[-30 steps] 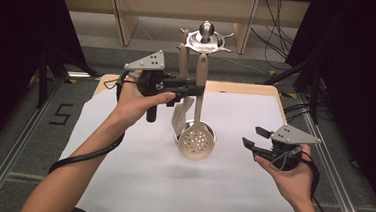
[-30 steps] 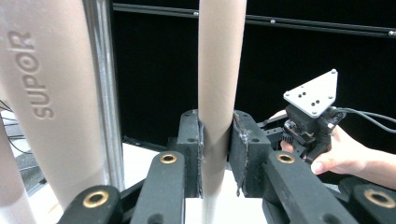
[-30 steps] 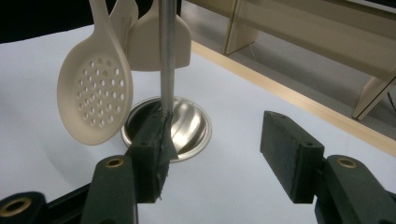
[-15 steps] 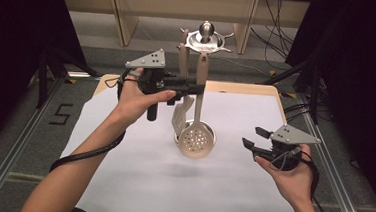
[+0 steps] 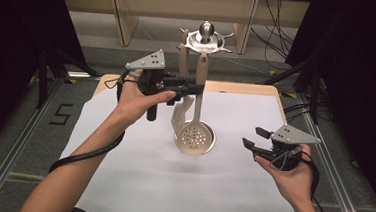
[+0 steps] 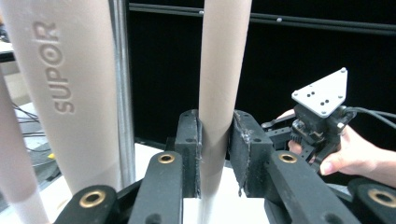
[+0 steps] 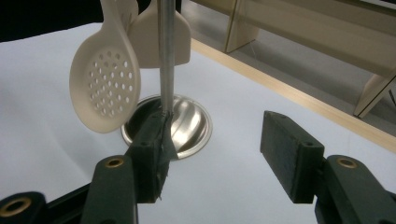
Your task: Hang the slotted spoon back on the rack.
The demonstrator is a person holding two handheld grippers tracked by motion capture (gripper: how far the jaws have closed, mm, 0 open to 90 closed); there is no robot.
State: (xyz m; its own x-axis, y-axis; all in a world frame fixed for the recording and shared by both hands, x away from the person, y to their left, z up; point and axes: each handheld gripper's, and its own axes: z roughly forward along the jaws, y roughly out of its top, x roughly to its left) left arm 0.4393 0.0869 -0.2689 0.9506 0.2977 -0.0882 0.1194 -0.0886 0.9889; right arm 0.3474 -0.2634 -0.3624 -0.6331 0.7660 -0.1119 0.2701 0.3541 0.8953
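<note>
While the slotted spoon (image 5: pixel 195 131) hangs from the utensil rack (image 5: pixel 205 37) at the far middle of the counter (image 5: pixel 136 177), the high view shows the left tongs (image 5: pixel 197 89) held level against its beige handle, partway up. The perforated bowl of the spoon hangs just over the rack's round steel base (image 5: pixel 208 146), with a beige spatula (image 5: pixel 181 113) hanging just beside it on the left. The right tongs (image 5: pixel 251 139) sit well apart, low at the right of the white counter, held in the person's right hand (image 5: pixel 291 176) with the jaws spread and nothing in them.

In the left gripper view, the spoon's handle (image 6: pixel 219 93) stands upright between the two black pads. The left pad touches it; the right pad lies close against it, and the jaws have just been easing open, so a firm pinch cannot be told. A second handle marked SUPOR (image 6: pixel 60 88) hangs just left, beside the rack's thin steel post (image 6: pixel 122 79). The other gripper (image 6: pixel 322 116) shows farther off at the right.

In the right gripper view, the jaws stand wide apart and empty, aimed at the steel base (image 7: pixel 187 126), with the spoon's bowl (image 7: pixel 105 88) hanging left of the post (image 7: pixel 166 56).
</note>
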